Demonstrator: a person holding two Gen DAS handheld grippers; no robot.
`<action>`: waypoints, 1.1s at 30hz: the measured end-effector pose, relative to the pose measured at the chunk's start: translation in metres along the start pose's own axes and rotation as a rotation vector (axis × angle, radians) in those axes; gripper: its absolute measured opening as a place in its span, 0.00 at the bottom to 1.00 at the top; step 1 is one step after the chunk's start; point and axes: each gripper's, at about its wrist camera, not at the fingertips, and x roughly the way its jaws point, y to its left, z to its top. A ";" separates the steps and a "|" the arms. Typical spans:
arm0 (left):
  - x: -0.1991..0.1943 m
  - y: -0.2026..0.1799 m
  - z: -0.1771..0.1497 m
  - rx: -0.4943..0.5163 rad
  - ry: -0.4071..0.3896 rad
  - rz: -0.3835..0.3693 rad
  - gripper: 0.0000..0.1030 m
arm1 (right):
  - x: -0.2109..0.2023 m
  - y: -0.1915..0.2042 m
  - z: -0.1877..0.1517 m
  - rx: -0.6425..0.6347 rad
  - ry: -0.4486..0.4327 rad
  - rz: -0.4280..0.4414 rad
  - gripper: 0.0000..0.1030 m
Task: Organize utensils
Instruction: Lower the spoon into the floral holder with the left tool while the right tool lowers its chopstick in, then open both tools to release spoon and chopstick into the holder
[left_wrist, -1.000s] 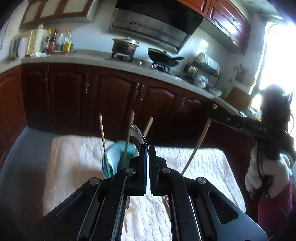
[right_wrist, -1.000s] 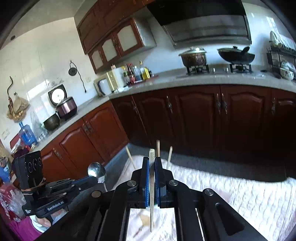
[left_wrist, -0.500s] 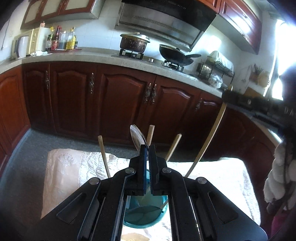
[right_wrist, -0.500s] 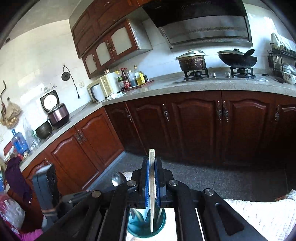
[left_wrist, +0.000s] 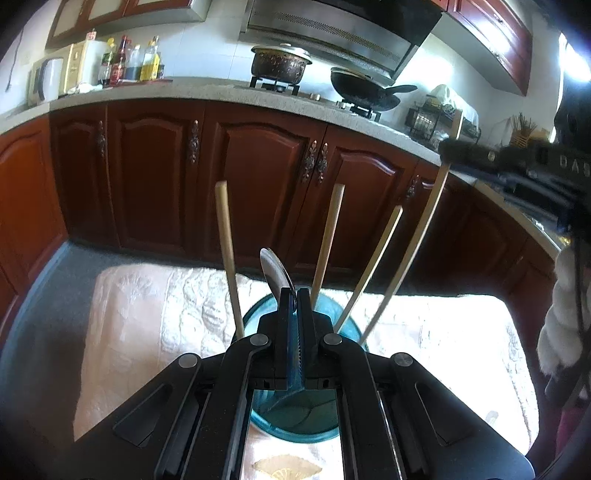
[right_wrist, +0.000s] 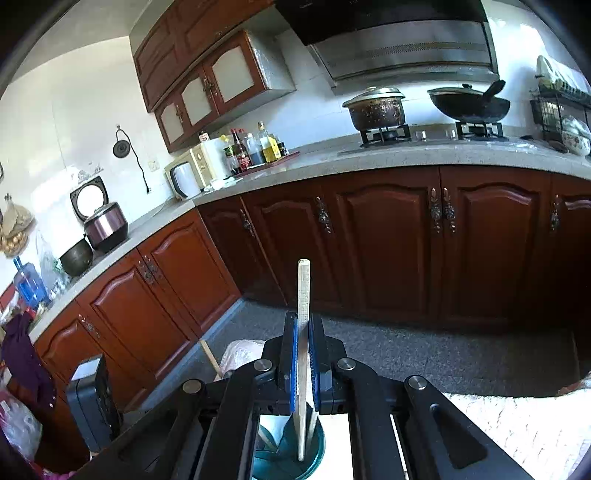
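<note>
The left gripper (left_wrist: 294, 295) is clamped on a metal spoon (left_wrist: 276, 269), whose bowl sticks up just past the fingertips. Directly beneath and ahead of it stands a teal cup (left_wrist: 295, 413) on a white quilted cloth (left_wrist: 147, 314). Three wooden chopsticks lean out of the cup: one (left_wrist: 228, 254) to the left of the fingertips, one (left_wrist: 328, 236) just to their right, and a third (left_wrist: 373, 269) further right. A fourth chopstick (left_wrist: 410, 258), further right again, runs from the cup up to the right gripper (left_wrist: 465, 153), whose black fingers enter from the right edge.

In the right wrist view, the right gripper (right_wrist: 303, 325) is pinched on that chopstick (right_wrist: 303, 291); the stick runs between the blue pads (right_wrist: 293, 354), its top above the fingertips and its lower end inside the teal cup (right_wrist: 314, 454) below. Another chopstick (right_wrist: 210, 356) shows to the left of the fingers. Beyond both tools are dark wooden cabinets (right_wrist: 388, 240).
</note>
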 end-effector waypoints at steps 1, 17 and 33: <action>0.000 0.002 -0.003 -0.008 0.004 0.000 0.01 | 0.001 0.002 -0.001 -0.006 0.003 -0.003 0.05; 0.001 0.009 -0.025 -0.055 0.048 0.017 0.01 | 0.045 0.000 -0.066 0.006 0.203 0.009 0.05; -0.003 0.007 -0.029 -0.070 0.062 0.016 0.29 | 0.031 -0.027 -0.082 0.109 0.284 -0.011 0.30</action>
